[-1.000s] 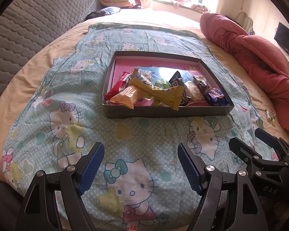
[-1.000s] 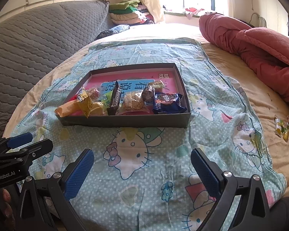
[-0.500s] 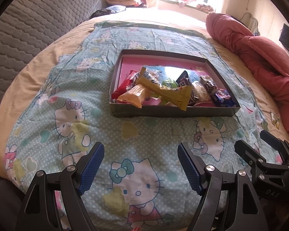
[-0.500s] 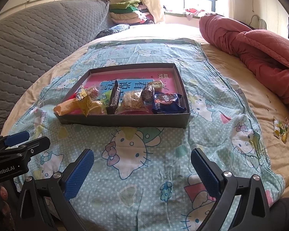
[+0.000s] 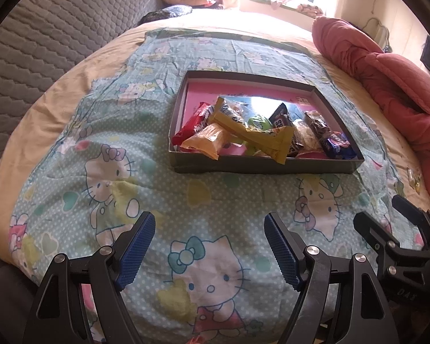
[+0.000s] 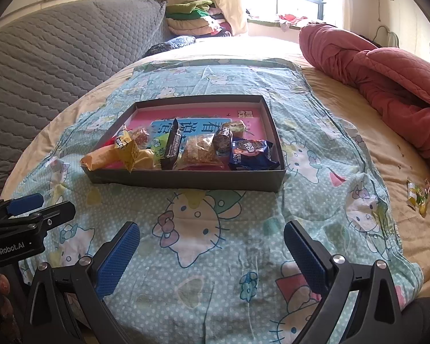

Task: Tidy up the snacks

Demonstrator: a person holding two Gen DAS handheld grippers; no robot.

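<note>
A shallow grey box [image 5: 261,167] [image 6: 186,180] with a pink floor sits on a cartoon-cat blanket on the bed. Several wrapped snacks lie packed along its near side: a long yellow packet [image 5: 255,132], an orange packet [image 5: 206,142], a red bar [image 5: 193,124], and a blue cookie pack [image 6: 250,154]. My left gripper [image 5: 209,246] hovers open over the blanket, well short of the box. The right gripper [image 6: 212,258] is also open and empty, nearer than the box. One more small yellow-green snack [image 6: 418,199] lies on the bare sheet at the right.
A rolled red quilt [image 6: 387,77] lies along the right side of the bed. A grey quilted headboard [image 6: 43,66] rises at the left. Folded clothes [image 6: 195,18] are stacked by the window at the far end. The blanket's near edge hangs over the bed.
The left wrist view has drifted slightly, so the box sits a little further right and lower. Both grippers keep the same opening and nothing was picked up.
</note>
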